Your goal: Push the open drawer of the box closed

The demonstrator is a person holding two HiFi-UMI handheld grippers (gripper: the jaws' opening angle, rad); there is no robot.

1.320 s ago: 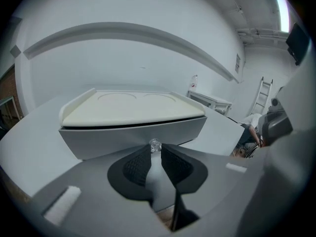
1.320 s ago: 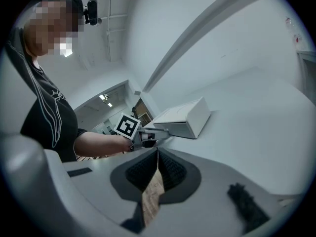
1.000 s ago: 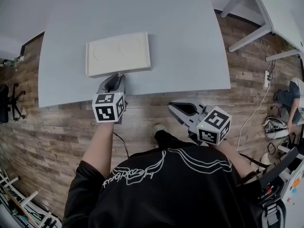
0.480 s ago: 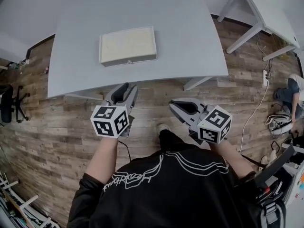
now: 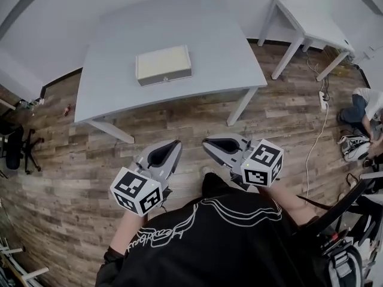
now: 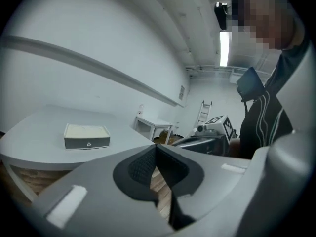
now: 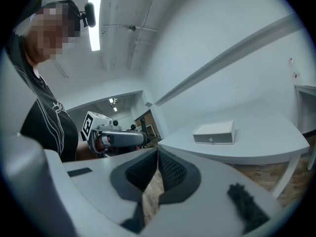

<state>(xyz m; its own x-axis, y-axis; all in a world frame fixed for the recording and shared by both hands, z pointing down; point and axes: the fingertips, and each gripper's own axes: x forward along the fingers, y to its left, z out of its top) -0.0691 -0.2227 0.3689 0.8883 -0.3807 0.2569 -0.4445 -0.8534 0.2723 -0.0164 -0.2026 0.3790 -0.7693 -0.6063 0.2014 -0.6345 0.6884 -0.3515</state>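
Note:
The cream box (image 5: 163,65) sits on the grey table (image 5: 209,46), far from me; its grey drawer front with a small round knob looks flush with the body in the left gripper view (image 6: 87,137) and the right gripper view (image 7: 213,132). My left gripper (image 5: 173,143) hangs over the wooden floor well short of the table, shut with nothing between its pads (image 6: 155,149). Beside it my right gripper (image 5: 206,142) is likewise shut and empty (image 7: 158,154). Both point towards the table.
A second white table (image 5: 311,23) stands at the back right. A person (image 5: 365,103) sits on the floor at the right, near a power strip (image 5: 324,100) and cables. An office chair (image 5: 15,145) is at the left. A ladder (image 6: 204,113) leans far off.
The view has backed away from the table, so the box looks smaller and farther. The left gripper left the box's front, opened wide, then shut. The right gripper stayed shut.

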